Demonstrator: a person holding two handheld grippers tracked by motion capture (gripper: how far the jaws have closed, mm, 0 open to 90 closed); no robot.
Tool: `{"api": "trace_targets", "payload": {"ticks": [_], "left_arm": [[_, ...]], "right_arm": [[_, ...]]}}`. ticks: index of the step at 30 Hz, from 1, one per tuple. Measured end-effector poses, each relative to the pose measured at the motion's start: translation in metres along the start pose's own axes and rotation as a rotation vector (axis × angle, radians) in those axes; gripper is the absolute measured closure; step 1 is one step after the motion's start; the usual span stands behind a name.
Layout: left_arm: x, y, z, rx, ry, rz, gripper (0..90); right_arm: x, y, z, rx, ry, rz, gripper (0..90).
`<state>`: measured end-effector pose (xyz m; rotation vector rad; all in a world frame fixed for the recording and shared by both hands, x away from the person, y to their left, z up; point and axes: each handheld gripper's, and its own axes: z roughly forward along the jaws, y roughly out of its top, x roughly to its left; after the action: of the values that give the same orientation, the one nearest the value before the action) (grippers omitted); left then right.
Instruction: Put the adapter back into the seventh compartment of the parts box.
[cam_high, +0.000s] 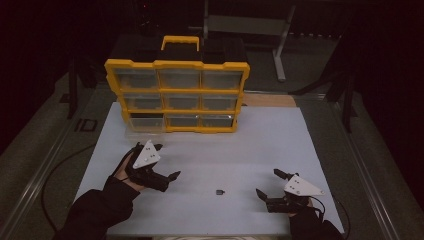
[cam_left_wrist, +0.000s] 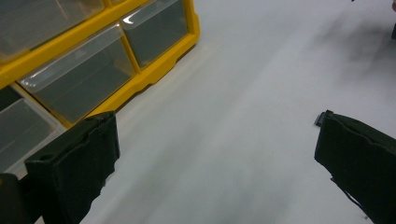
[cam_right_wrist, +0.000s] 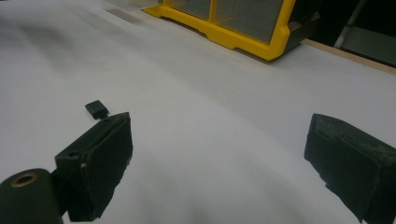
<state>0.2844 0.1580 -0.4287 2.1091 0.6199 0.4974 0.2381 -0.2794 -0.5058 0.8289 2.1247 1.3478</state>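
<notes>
Near the front edge of the white table (cam_high: 200, 150), we see two handheld grippers, one in each of a person's gloved hands, with dark sleeves coming in from below. Our left gripper (cam_high: 167, 160) sits toward the left of the table, a grey three-cornered plate on top, and its two black jaws are spread wide with nothing between them. Our right gripper (cam_high: 267, 182) sits toward the right front, also with a grey plate, and its jaws are likewise spread apart and empty.

Between the two grippers, on the bare white surface, lies a small black part (cam_high: 219, 191). It rests flat on the table, touching neither gripper, a little nearer the right one. From the right gripper view the small black part (cam_right_wrist: 96, 108) lies just beyond the tip of one jaw, outside the gap between the jaws. From the left gripper view we see a sliver of it (cam_left_wrist: 319, 118) peeking out from behind the tip of a jaw.

Farther back stands a yellow organizer (cam_high: 177, 65) with three rows of three clear drawers and a yellow handle on top. Its bottom left drawer (cam_high: 145, 125) is pulled out a little toward us. The organizer is well apart from the small black part.
</notes>
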Motion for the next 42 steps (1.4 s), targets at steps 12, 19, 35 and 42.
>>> {"api": "trace_targets", "payload": {"ticks": [12, 19, 35, 42], "left_arm": [[-0.004, 0.017, 0.010, -0.011, -0.064, 0.030, 0.4], [-0.010, 0.027, 0.020, -0.018, -0.109, 0.051, 0.4], [-0.031, 0.037, 0.046, -0.020, -0.212, 0.098, 0.4], [-0.039, 0.035, 0.057, -0.010, -0.253, 0.111, 0.4]], "right_arm": [[0.000, 0.000, 0.000, -0.001, 0.000, 0.006, 8.2], [0.001, 0.000, 0.000, -0.002, -0.002, 0.016, 8.2], [0.000, 0.000, 0.000, -0.002, 0.003, 0.007, 8.2], [0.000, 0.000, 0.000, -0.003, 0.003, 0.011, 8.2]]}}
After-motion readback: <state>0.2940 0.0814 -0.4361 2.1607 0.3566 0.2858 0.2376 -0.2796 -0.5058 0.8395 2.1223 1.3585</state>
